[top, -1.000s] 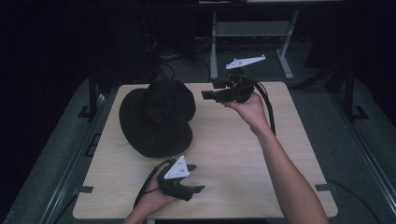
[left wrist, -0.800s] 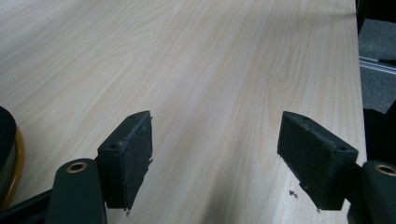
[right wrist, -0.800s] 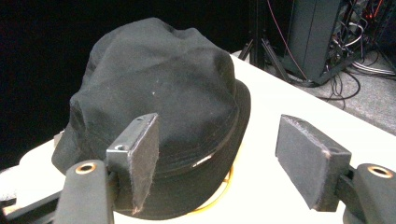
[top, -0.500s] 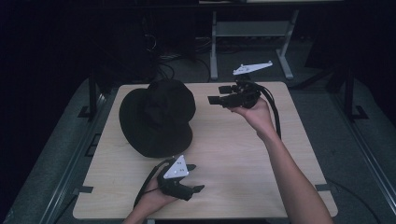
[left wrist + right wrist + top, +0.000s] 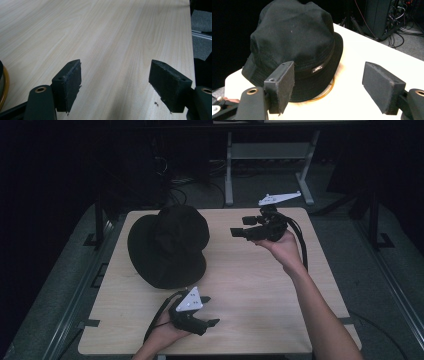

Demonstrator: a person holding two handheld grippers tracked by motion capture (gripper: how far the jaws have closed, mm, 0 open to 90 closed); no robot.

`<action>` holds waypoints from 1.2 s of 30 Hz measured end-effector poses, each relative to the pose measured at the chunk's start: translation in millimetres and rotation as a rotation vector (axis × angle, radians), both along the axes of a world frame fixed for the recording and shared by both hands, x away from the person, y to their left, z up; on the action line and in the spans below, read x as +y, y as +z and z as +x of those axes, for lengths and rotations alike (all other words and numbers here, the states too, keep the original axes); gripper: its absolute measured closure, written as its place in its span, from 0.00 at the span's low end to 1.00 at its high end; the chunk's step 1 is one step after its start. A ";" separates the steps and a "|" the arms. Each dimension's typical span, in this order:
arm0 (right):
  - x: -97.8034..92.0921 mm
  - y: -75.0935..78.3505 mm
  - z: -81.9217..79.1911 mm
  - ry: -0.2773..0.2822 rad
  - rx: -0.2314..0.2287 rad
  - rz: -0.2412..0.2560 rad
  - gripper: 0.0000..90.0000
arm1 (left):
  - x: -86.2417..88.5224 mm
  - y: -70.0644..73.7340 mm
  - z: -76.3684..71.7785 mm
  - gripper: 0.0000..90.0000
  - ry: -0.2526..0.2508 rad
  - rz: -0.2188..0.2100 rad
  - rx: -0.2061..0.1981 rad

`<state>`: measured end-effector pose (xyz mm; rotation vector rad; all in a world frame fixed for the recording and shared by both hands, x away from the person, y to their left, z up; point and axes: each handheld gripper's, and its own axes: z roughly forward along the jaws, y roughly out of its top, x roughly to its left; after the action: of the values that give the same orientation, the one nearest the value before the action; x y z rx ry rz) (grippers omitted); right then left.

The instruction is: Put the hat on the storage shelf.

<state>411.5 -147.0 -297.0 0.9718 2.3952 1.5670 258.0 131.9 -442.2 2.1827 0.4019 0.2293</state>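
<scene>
Your right gripper (image 5: 239,232) is held up above the far right part of the tabletop (image 5: 260,285), with its fingers (image 5: 283,86) spread wide and nothing between them. They point toward the black hat (image 5: 167,245), which lies crown up on the far left part of the tabletop, a little way ahead of the fingertips and apart from them. In the right gripper view the hat (image 5: 294,47) sits ahead of the fingers, more toward the left one, and a thin orange ring (image 5: 325,93) peeks out from under its brim.

Your left gripper (image 5: 212,322) rests low at the near edge, just beside the near brim of the hat but not touching it. Its fingers (image 5: 68,85) are also wide apart, with bare wood ahead of them.
</scene>
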 end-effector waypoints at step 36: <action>-49.9 -44.4 -23.6 -0.044 0.056 0.015 0.23 | -0.6 -0.4 0.7 0.21 0.020 0.003 0.016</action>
<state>387.9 -197.0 -341.4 1.0777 2.3840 1.5647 258.7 131.3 -442.6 2.1854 0.4322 0.2235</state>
